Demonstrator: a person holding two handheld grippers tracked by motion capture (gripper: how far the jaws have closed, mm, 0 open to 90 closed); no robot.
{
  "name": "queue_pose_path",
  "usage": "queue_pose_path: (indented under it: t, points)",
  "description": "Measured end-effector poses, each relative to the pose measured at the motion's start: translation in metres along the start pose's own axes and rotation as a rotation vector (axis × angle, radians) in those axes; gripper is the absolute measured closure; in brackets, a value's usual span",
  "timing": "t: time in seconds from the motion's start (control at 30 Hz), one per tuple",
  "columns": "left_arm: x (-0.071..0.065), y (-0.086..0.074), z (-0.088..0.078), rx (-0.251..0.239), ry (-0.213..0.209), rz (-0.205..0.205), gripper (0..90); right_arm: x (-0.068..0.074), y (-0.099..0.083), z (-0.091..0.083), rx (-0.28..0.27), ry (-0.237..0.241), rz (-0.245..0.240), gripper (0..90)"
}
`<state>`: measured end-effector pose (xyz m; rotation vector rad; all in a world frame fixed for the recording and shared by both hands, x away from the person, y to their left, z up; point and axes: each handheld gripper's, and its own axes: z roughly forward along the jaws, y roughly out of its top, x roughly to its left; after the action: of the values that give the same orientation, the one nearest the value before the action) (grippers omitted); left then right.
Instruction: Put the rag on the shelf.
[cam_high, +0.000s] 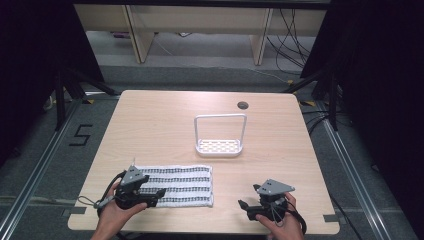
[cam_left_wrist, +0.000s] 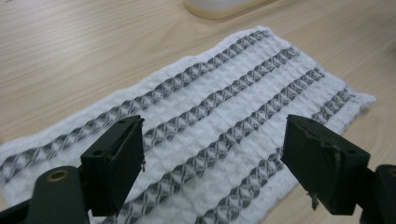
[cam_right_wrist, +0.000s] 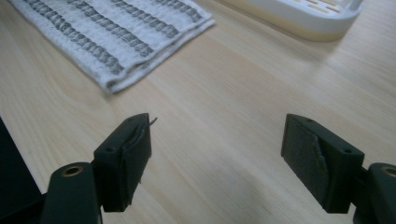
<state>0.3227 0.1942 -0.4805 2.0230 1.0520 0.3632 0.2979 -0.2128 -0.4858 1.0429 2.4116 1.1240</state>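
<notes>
Two hand-held black grippers sit at the near edge of the light wooden worktop (cam_high: 165, 125), one in each of the person's hands. From the high view the whole layout is clear: the white folded cloth with grey woven stripes (cam_high: 177, 185) lies flat at the near left, and the white plastic tray with a tall wire handle (cam_high: 220, 134) stands farther back, near the middle, well apart from the cloth. A small dark round hole (cam_high: 243, 105) is in the worktop behind the tray.

The left gripper (cam_high: 150, 192) rests over the left end of the cloth. Its own view gives what the high view cannot: the weave of the cloth (cam_left_wrist: 224, 126) in detail, four dark zigzag bands running away from the camera, and the fingers (cam_left_wrist: 116, 161) spread wide above it with nothing between them. I cannot tell if they touch the fabric.

The right gripper (cam_high: 247, 205) is on the bare wood at the near right, apart from the cloth. Its view shows the folded corner of the cloth (cam_right_wrist: 116, 37) with its layered edge, and the perforated base of the tray (cam_right_wrist: 303, 16) at the top. Its fingers (cam_right_wrist: 126, 158) are also spread wide, holding nothing, over bare wood.
</notes>
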Motion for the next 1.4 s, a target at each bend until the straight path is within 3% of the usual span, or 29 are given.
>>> queue_pose_path:
  t: [0.27, 0.37, 0.57, 0.63, 0.67, 0.83, 1.03, 1.2, 1.33, 1.37, 1.4]
  points:
    - [-0.003, 0.021, 0.016, 0.018, -0.038, 0.013, 21.4, 0.013, 0.007, 0.006, -0.001, 0.017, -0.05, 27.7]
    - [-0.004, 0.027, 0.019, 0.028, -0.038, 0.018, 22.2, 0.016, 0.008, 0.007, 0.001, 0.021, -0.04, 29.0]
    - [-0.01, 0.045, 0.032, 0.027, -0.063, 0.055, 23.8, 0.026, 0.014, 0.015, 0.007, 0.053, -0.088, 31.4]
    - [-0.012, 0.05, 0.037, 0.039, -0.068, 0.075, 24.7, 0.031, 0.016, 0.017, 0.016, 0.065, -0.089, 32.7]
    - [-0.013, 0.055, 0.044, 0.057, -0.092, 0.096, 24.9, 0.036, 0.017, 0.02, 0.028, 0.075, -0.099, 33.5]
    - [-0.019, 0.063, 0.059, 0.094, -0.118, 0.116, 26.2, 0.042, 0.02, 0.026, 0.022, 0.086, -0.126, 36.5]
    - [-0.027, 0.079, 0.081, 0.136, -0.159, 0.173, 28.4, 0.052, 0.025, 0.035, 0.035, 0.103, -0.141, 40.7]
    - [-0.028, 0.087, 0.096, 0.157, -0.173, 0.194, 30.4, 0.058, 0.03, 0.044, 0.059, 0.106, -0.172, 42.3]
    - [-0.031, 0.09, 0.107, 0.175, -0.187, 0.21, 31.6, 0.063, 0.033, 0.051, 0.061, 0.102, -0.162, 43.4]
    - [-0.031, 0.092, 0.109, 0.189, -0.192, 0.224, 31.6, 0.063, 0.034, 0.052, 0.082, 0.106, -0.161, 43.7]
    - [-0.032, 0.092, 0.111, 0.192, -0.198, 0.222, 31.7, 0.063, 0.035, 0.054, 0.079, 0.109, -0.177, 43.9]
